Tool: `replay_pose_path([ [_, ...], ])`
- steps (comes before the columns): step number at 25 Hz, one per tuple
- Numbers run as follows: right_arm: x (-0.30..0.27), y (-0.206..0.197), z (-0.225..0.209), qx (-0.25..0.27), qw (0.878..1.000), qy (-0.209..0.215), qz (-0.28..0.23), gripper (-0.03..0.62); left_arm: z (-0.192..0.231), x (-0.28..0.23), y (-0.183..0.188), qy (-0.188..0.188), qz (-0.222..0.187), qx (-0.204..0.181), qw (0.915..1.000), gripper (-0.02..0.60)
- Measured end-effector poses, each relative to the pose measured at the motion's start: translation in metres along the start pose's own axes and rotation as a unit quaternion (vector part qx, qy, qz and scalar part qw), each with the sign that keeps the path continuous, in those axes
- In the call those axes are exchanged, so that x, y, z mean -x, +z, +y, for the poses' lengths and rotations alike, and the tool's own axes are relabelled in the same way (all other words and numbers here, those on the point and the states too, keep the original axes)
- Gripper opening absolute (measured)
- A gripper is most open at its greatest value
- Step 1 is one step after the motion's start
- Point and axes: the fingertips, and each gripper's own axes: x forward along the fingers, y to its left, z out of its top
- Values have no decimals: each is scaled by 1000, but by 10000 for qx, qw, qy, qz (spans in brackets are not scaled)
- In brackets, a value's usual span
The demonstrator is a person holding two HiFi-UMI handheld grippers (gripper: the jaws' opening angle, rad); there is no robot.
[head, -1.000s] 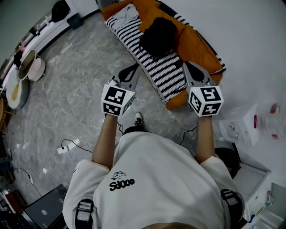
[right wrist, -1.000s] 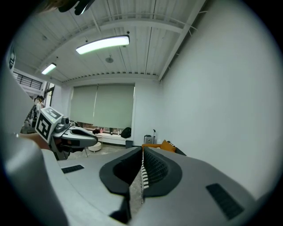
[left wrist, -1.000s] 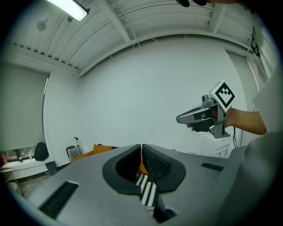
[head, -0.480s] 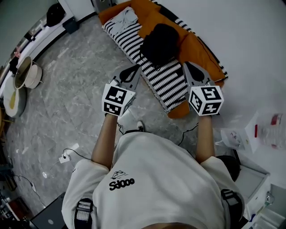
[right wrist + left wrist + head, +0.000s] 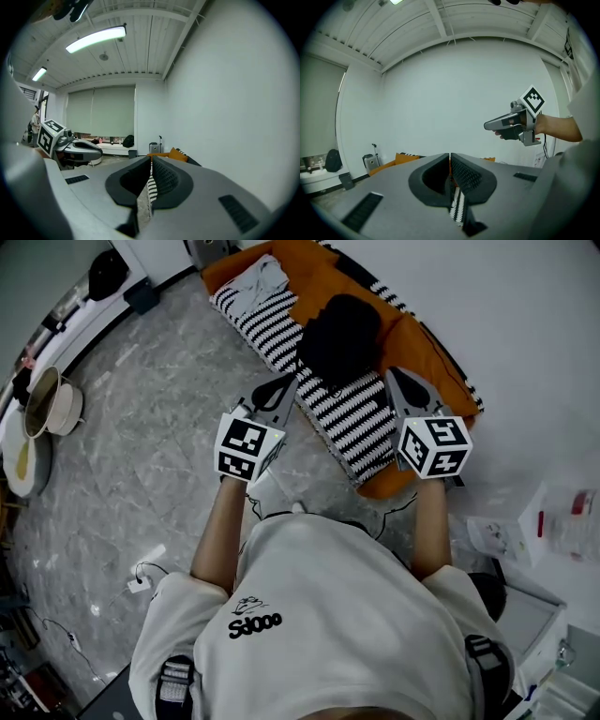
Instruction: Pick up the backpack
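The black backpack [image 5: 339, 334] lies on a black-and-white striped mattress [image 5: 352, 418] with orange bedding [image 5: 412, 334], against the wall. In the head view my left gripper [image 5: 279, 388] hovers over the mattress's near edge, short of the backpack and to its left. My right gripper [image 5: 397, 379] hangs just right of the backpack, above the orange bedding. Both point roughly level, jaws together, nothing between them. In the left gripper view the shut left gripper [image 5: 450, 158] hides the backpack; the right gripper [image 5: 511, 124] shows at the right. The right gripper view shows its own shut gripper [image 5: 151, 161].
A grey marble floor [image 5: 159, 427] lies left of the mattress. Round basins [image 5: 52, 404] stand at the far left, a cable and power strip [image 5: 141, 582] on the floor near my feet. A white box [image 5: 511, 526] and plastic items sit at the right by the wall.
The person has stepped toward the mattress. Both grippers have come closer to the backpack, side by side, and their jaws stayed shut.
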Motion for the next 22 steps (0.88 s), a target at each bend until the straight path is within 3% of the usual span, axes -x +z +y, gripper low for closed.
replay_pose_path([
  [11, -72, 1, -15, -67, 9999, 98, 118, 37, 64, -33, -22, 167, 126, 254, 9995, 26],
  [22, -189, -8, -94, -545, 9975, 420, 161, 37, 124, -135, -25, 259, 305, 235, 9989, 26],
])
